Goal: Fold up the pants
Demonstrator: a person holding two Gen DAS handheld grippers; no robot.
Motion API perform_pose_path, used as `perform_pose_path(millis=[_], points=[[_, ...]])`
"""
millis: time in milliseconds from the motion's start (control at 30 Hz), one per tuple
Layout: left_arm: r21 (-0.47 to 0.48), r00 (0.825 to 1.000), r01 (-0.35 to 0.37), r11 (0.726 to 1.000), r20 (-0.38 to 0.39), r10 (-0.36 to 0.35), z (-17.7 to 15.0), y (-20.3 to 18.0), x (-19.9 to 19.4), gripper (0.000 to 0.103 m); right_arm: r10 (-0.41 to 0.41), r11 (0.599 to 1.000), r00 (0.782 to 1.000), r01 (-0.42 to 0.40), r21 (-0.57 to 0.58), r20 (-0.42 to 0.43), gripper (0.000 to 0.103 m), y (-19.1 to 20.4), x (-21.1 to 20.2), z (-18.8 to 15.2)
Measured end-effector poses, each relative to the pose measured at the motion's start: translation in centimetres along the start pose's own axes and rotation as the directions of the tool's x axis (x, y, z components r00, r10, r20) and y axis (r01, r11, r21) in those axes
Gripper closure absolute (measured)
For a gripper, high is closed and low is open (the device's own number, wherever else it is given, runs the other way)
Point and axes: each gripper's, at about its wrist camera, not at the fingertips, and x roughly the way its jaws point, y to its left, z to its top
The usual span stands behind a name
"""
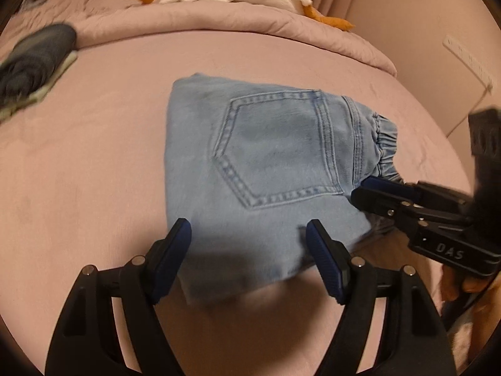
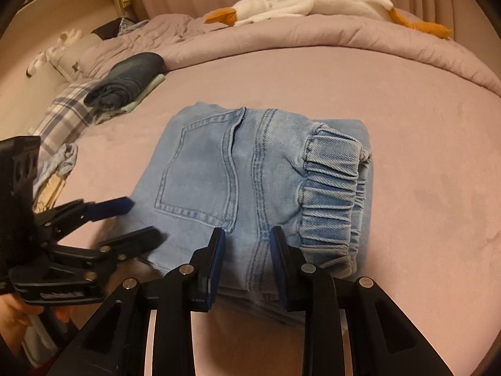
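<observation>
Now, what we see, line by line:

Pants: we see the light-blue denim pants (image 1: 266, 163) folded into a compact bundle, back pocket (image 1: 275, 150) facing up, lying on the middle of the pink bed sheet (image 1: 94, 163).

Waistband: we find the elastic waistband (image 2: 332, 188) on top of the bundle at its right end in the right wrist view.

Left gripper: our left gripper (image 1: 249, 238) has its fingers spread wide, one on each side of the bundle's near edge, clamping nothing.

Right gripper: our right gripper (image 2: 247, 244) has its fingers parted, with the near edge of the bundle, by the seat seam, between them; we cannot tell whether the pads press the cloth.

Other clothes: we see a dark folded garment (image 2: 128, 81) well apart at the far left of the sheet, with plaid cloth (image 2: 62, 116) beside it.

Far side: we see a rumpled pink comforter (image 2: 313, 37) with a white plush goose (image 2: 313, 0) lying on it.
</observation>
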Motion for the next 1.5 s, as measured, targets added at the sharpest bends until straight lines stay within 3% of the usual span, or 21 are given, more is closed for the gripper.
perform_pose_path(millis=[300,467,600,733,833,967,1233,1300,1500], points=[[-0.046,1.0,0.002,0.999,-0.028,-0.003,-0.1,-0.2,-0.3,0.027,0.018,0.997,1.0,-0.02,0.069,0.025,0.075,-0.5,-0.3,-0.2],[-0.061,1.0,0.007,0.998,-0.02,-0.008,-0.5,0.0,-1.1,0.027,0.0,0.997,1.0,-0.002,0.076,0.019,0.074,-0.3,-1.0,-0.4],[-0.104,0.999,0.032,0.994,-0.002,-0.033,-1.0,0.5,-2.2,0.027,0.034,0.992,0.999,-0.037,0.121,0.021,0.07,-1.0,-1.7,-0.8],[-0.166,0.996,0.086,0.982,0.019,-0.084,-1.4,1.1,-3.2,0.027,0.008,0.994,1.0,-0.009,0.111,0.009,0.068,-0.5,-2.5,-0.5],[-0.192,0.994,0.111,0.975,0.042,-0.105,-1.7,1.4,-3.9,0.024,-0.004,0.997,0.999,0.001,0.075,0.042,0.057,0.6,-3.6,0.1],[-0.202,0.993,0.119,0.972,0.049,-0.111,-2.1,1.7,-4.3,0.024,-0.012,1.0,0.997,0.01,0.018,0.082,0.056,1.9,-3.9,1.7],[-0.256,0.995,0.096,0.962,0.049,-0.086,-3.0,4.2,-5.2,0.024,-0.121,0.99,0.99,0.125,-0.07,0.067,0.056,2.4,-0.4,6.9],[-0.269,0.995,0.092,0.959,0.055,-0.08,-3.4,4.9,-5.7,0.024,-0.183,0.98,0.983,0.183,-0.071,0.016,0.056,1.4,1.7,7.4],[-0.294,0.995,0.095,0.951,0.049,-0.084,-4.0,5.7,-5.9,0.023,-0.196,0.976,0.98,0.192,-0.101,-0.032,0.057,0.4,4.0,6.8]])
